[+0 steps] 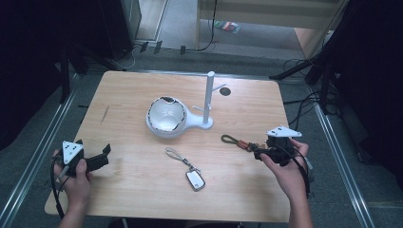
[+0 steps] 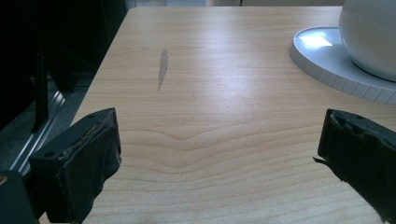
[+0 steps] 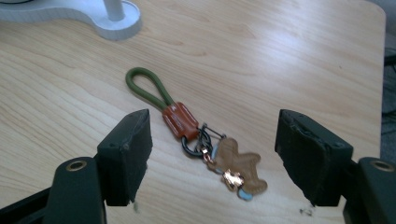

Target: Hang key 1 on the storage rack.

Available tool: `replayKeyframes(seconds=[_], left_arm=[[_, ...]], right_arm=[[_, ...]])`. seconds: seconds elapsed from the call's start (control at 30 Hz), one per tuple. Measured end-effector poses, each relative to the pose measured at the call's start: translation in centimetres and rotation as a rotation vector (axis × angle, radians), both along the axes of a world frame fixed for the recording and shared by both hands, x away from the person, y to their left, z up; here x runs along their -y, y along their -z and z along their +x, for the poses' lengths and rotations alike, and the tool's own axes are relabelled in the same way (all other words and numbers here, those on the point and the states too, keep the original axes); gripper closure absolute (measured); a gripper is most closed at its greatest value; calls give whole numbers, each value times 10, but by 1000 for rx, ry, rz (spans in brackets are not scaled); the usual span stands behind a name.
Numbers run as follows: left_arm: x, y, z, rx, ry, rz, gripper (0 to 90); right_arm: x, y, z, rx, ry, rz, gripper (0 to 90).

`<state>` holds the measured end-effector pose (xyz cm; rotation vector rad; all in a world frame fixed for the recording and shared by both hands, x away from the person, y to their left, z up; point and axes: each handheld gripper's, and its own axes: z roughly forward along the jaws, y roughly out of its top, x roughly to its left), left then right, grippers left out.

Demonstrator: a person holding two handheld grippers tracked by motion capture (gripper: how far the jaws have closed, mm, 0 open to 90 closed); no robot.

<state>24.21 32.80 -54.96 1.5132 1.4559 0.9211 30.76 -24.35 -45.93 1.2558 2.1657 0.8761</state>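
A keychain with a green cord loop, an orange clasp and a tan figure charm (image 1: 236, 142) (image 3: 180, 119) lies flat on the wooden table (image 1: 142, 190) at the right. My right gripper (image 1: 259, 152) (image 3: 215, 125) sits low over its charm end, jaws wide apart on either side, pads not touching it. A second keychain with a thin cord and a white tag (image 1: 195, 179) lies near the table's middle front. My left gripper (image 1: 102, 157) (image 2: 219, 158) rests open at the front left, with only bare wood between its jaws.
A white stand (image 1: 202, 124) (image 3: 112, 23) holds a white bowl (image 1: 166, 116) (image 2: 373, 37) and an upright post with a peg (image 1: 209, 95) at the table's centre back. A dark round hole (image 1: 225, 91) is behind it. Metal rails run along both table sides.
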Motion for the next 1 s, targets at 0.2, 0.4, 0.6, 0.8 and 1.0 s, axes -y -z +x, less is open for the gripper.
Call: replayKeyframes(seconds=[0.2,0.4,0.6,0.8,1.0], left_arm=[[0,0,1,-4,-7,6,0],[1,0,1,-3,-8,15,0],[2,0,0,8,-19,16,0],[3,0,-2,16,-24,24,0],[2,0,-3,24,-28,17,0]], right_arm=[[-14,0,13,-19,-50,-14,275],[-21,2,27,-44,-108,-99,260],[-24,-3,37,-69,-138,-170,269],[-24,-4,44,-83,-177,-195,284],[-22,2,52,-121,-231,-207,404]])
